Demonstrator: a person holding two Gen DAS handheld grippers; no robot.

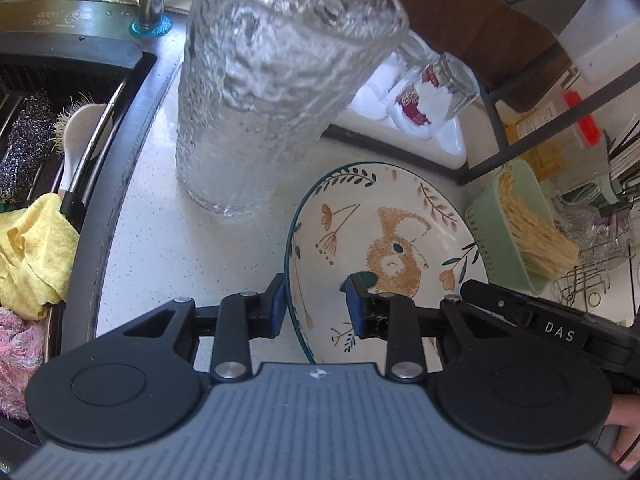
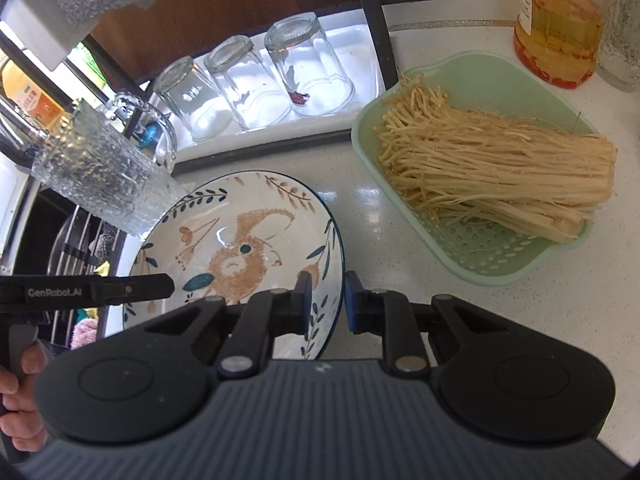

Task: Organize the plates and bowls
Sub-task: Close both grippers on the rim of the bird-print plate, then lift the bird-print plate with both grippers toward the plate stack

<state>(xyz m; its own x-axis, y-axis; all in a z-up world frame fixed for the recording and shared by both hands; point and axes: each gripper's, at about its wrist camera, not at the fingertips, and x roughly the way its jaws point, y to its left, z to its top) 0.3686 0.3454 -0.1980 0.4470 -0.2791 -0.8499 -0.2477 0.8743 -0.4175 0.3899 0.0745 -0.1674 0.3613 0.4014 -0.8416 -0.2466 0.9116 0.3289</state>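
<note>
both tongs clamping painted bowl rim

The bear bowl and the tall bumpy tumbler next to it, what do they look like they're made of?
Bear bowl: likely glazed ceramic, given its glossy white surface with a window glare and painted leaves. Tumbler: looks like clear textured glass; it is see-through, with a rippled wall and thick base.
</note>
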